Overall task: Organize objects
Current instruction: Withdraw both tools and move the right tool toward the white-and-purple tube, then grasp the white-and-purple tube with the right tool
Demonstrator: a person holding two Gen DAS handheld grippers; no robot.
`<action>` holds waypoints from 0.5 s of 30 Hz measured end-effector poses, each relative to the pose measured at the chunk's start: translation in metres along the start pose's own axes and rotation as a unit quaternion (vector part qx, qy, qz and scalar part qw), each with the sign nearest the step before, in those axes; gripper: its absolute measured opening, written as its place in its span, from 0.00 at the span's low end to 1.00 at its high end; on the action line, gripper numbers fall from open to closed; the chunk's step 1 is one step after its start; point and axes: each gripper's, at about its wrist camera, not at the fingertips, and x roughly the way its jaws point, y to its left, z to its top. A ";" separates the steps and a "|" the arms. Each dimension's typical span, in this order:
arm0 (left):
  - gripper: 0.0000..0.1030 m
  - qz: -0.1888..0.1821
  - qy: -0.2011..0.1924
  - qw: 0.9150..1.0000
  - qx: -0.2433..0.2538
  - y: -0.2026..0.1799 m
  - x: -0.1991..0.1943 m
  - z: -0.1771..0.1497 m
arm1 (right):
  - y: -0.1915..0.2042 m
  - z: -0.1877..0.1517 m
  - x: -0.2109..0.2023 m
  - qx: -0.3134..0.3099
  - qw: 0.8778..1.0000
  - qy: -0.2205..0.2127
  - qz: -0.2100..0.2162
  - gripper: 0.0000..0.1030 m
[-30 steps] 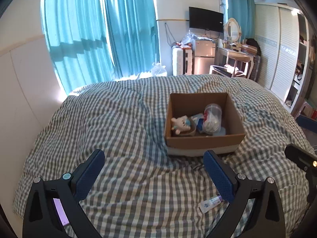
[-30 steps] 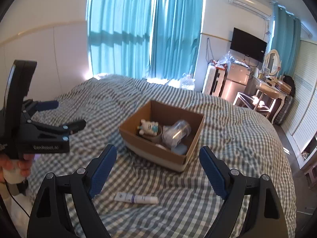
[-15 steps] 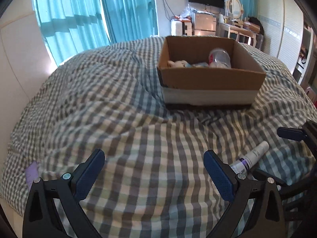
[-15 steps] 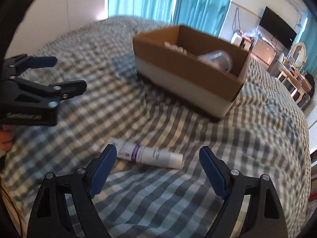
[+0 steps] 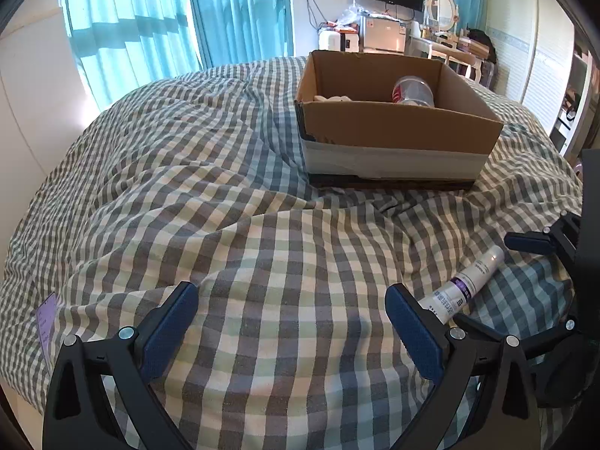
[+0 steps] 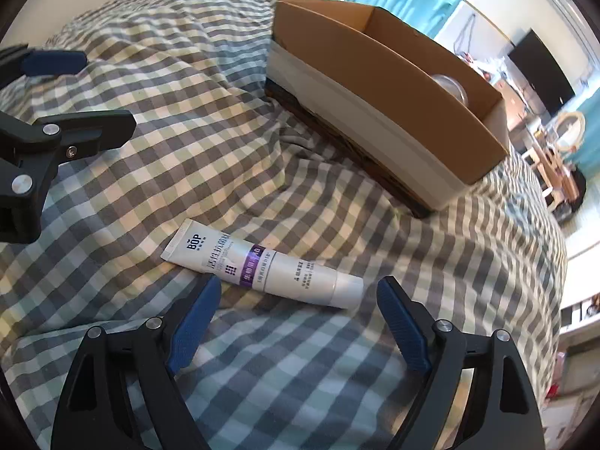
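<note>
A white tube with a purple band (image 6: 262, 262) lies flat on the checked bedspread, just ahead of my open right gripper (image 6: 296, 322), whose fingers stand on either side of it without touching. The tube also shows in the left wrist view (image 5: 468, 281), right of my open, empty left gripper (image 5: 292, 330). A cardboard box (image 5: 397, 127) sits on the bed beyond, holding a clear plastic jar (image 5: 412, 92) and a pale toy, mostly hidden. The box also shows in the right wrist view (image 6: 382, 112).
The checked bedspread (image 5: 225, 187) is rumpled into folds around the box. A purple card (image 5: 47, 322) lies at the bed's left edge. Teal curtains (image 5: 150, 30), a fridge, a dressing table and wardrobes stand beyond the bed.
Both grippers have come down low over the bed and closer to the box. The right gripper has closed in on the tube, which now lies between its open fingers.
</note>
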 end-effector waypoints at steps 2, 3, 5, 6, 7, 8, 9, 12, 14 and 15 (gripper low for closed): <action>0.99 0.003 0.009 1.000 0.002 0.000 0.004 0.001 | 0.001 0.004 0.003 -0.007 1.000 0.000 0.001 0.80; 0.99 0.006 0.013 1.000 0.002 0.000 0.007 0.001 | 0.001 0.006 0.005 -0.013 1.000 0.001 0.004 0.77; 0.99 0.010 0.018 1.000 0.004 -0.001 0.010 0.001 | 0.004 0.010 0.008 -0.025 1.000 0.001 0.008 0.76; 0.99 0.011 0.018 1.000 0.005 -0.001 0.010 0.001 | 0.006 0.011 0.009 -0.030 0.999 0.002 0.011 0.73; 0.99 0.011 0.017 1.000 0.005 -0.001 0.010 0.001 | 0.007 0.013 0.011 -0.038 0.999 0.003 0.014 0.72; 0.99 0.010 0.018 1.000 0.005 0.000 0.010 0.001 | 0.009 0.013 0.012 -0.044 0.999 0.003 0.016 0.71; 0.99 0.010 0.018 1.000 0.004 0.000 0.010 0.001 | 0.012 0.015 0.013 -0.051 0.998 0.005 0.022 0.71; 0.99 0.006 0.019 1.000 -0.001 0.002 0.010 0.000 | 0.011 0.016 0.017 -0.042 0.998 0.012 0.037 0.70; 0.99 0.002 0.018 1.000 -0.005 0.005 0.010 0.000 | -0.001 0.016 0.017 0.004 0.999 0.017 0.037 0.70; 0.99 0.000 0.018 1.000 -0.008 0.006 0.010 0.001 | -0.008 0.015 0.016 0.030 0.999 0.019 0.038 0.70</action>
